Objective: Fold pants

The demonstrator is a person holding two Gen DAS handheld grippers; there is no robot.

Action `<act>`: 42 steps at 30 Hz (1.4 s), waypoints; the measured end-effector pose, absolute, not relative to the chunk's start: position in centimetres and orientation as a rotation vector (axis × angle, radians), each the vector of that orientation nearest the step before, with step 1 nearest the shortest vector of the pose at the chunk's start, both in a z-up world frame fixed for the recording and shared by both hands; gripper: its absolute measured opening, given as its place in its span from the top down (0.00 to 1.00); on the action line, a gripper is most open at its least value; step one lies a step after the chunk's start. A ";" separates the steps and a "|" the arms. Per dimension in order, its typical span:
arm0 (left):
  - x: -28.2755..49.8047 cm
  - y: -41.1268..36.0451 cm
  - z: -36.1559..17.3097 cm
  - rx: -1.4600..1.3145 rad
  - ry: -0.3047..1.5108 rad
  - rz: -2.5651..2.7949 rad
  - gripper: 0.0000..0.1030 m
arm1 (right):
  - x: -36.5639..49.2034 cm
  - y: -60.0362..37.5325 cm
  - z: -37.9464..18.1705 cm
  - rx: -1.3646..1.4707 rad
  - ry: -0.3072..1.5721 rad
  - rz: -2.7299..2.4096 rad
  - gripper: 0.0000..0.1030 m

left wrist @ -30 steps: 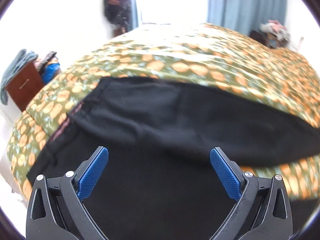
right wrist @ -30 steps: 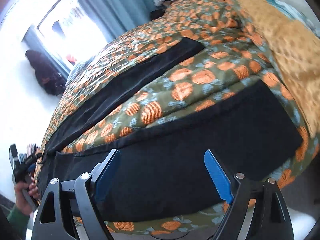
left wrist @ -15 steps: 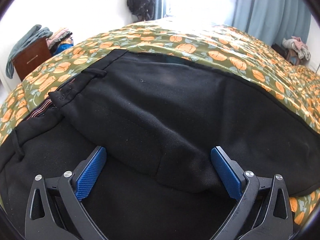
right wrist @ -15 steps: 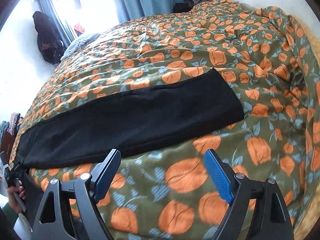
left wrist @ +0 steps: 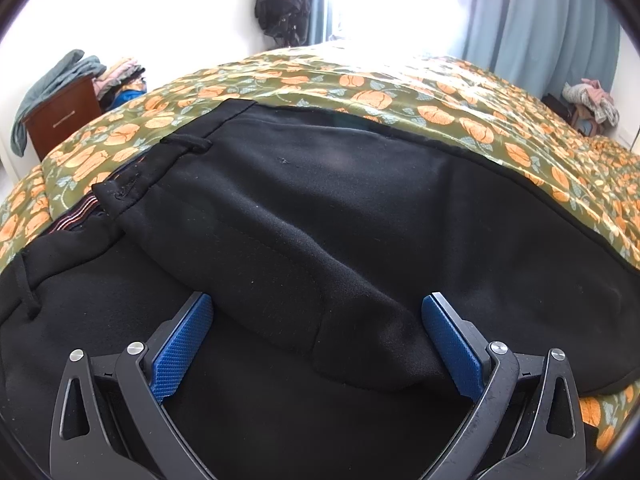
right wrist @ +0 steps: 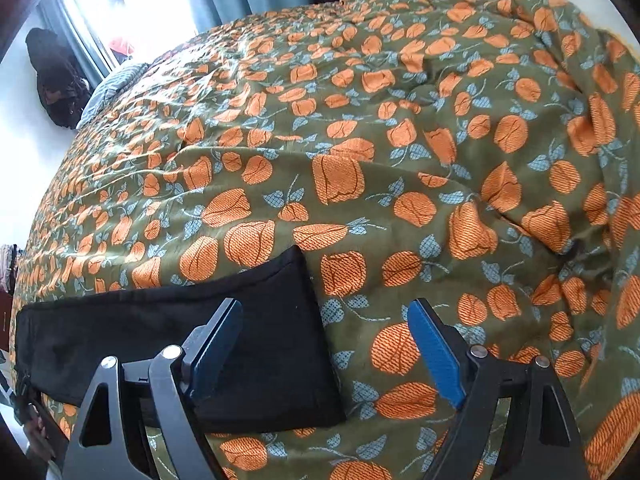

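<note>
Black pants lie flat on the bed. In the left wrist view the waistband with its belt loops is at the left and a fold of cloth runs between the blue pads. My left gripper is open just above the seat area. In the right wrist view the leg end lies at lower left, its hem edge running between my fingers. My right gripper is open over that hem, with nothing in it.
The bed is covered by an olive bedspread with orange fruit print. A wooden nightstand with piled clothes stands at far left. Blue curtains and a bright window are behind; a dark bag hangs on the wall.
The left gripper has come lower and closer over the waist end. The right gripper has swung from the near leg across the bedspread to the hem of the leg. Both stayed open.
</note>
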State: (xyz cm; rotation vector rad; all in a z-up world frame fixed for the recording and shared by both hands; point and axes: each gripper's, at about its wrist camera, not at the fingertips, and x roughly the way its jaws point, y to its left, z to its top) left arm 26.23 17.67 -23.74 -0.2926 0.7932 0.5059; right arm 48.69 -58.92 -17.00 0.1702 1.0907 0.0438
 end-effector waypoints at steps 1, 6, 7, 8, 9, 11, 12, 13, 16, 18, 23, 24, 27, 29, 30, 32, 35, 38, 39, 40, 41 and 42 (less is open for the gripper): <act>26.2 17.7 -23.8 -0.292 0.792 0.506 0.01 | 49.4 -58.4 -17.5 0.167 1.114 0.058 0.20; 26.3 17.6 -23.8 -0.290 0.793 0.509 0.01 | 51.2 -55.8 -20.1 0.135 1.160 0.040 0.22; 26.3 17.6 -23.8 -0.290 0.793 0.509 0.01 | 51.3 -55.5 -20.7 0.131 1.171 0.028 0.28; 26.3 17.6 -23.8 -0.290 0.793 0.509 0.01 | 51.4 -55.2 -21.2 0.128 1.185 0.023 0.45; 26.3 17.6 -23.8 -0.290 0.793 0.509 0.01 | 51.2 -55.0 -21.6 0.128 1.197 0.026 0.55; 26.3 17.6 -23.8 -0.287 0.795 0.511 0.01 | 50.4 -54.6 -21.5 0.100 1.176 0.008 0.87; 26.3 17.6 -23.8 -0.285 0.797 0.514 0.01 | 49.7 -54.4 -21.1 0.088 1.150 0.005 0.95; 26.4 17.6 -23.9 -0.282 0.799 0.516 0.01 | 48.9 -54.3 -20.6 0.088 1.126 0.014 0.95; 26.5 17.5 -23.9 -0.274 0.803 0.522 0.01 | 45.7 -53.6 -18.4 0.061 1.044 0.049 0.95; 26.5 17.4 -23.8 -0.269 0.806 0.526 0.01 | 43.2 -53.1 -16.7 0.060 0.982 0.085 0.95; 26.6 17.4 -23.8 -0.260 0.813 0.533 0.01 | 33.5 -51.5 -13.6 0.075 0.845 0.144 0.95; 26.6 17.4 -23.8 -0.260 0.813 0.533 0.01 | 31.3 -51.3 -13.8 0.091 0.836 0.147 0.95; 26.6 17.3 -23.8 -0.259 0.814 0.533 0.01 | 24.6 -50.8 -15.5 0.140 0.841 0.118 0.95; 26.6 17.3 -23.8 -0.257 0.817 0.535 0.01 | 20.5 -50.6 -17.1 0.160 0.857 0.068 0.95; 26.6 17.3 -23.8 -0.256 0.818 0.536 0.01 | 18.9 -50.6 -17.8 0.168 0.867 0.044 0.95; 26.7 17.2 -23.8 -0.251 0.820 0.540 0.01 | 16.5 -50.6 -19.1 0.190 0.896 0.001 0.91; 26.7 17.2 -23.8 -0.250 0.820 0.541 0.01 | 14.8 -50.8 -20.3 0.202 0.979 -0.065 0.55; 26.6 17.2 -23.8 -0.252 0.818 0.539 0.01 | 12.5 -51.8 -19.7 0.227 0.972 -0.108 0.40; 26.7 17.2 -23.8 -0.252 0.817 0.539 0.01 | 11.7 -52.0 -19.3 0.234 0.961 -0.120 0.40; 26.6 17.2 -23.8 -0.253 0.816 0.539 0.01 | 10.9 -52.0 -18.9 0.250 0.953 -0.128 0.40; 26.6 17.2 -23.8 -0.253 0.816 0.539 0.01 | 10.0 -51.8 -18.5 0.284 0.937 -0.123 0.40; 26.6 17.2 -23.8 -0.254 0.815 0.538 0.01 | 9.3 -51.4 -18.0 0.334 0.916 -0.094 0.40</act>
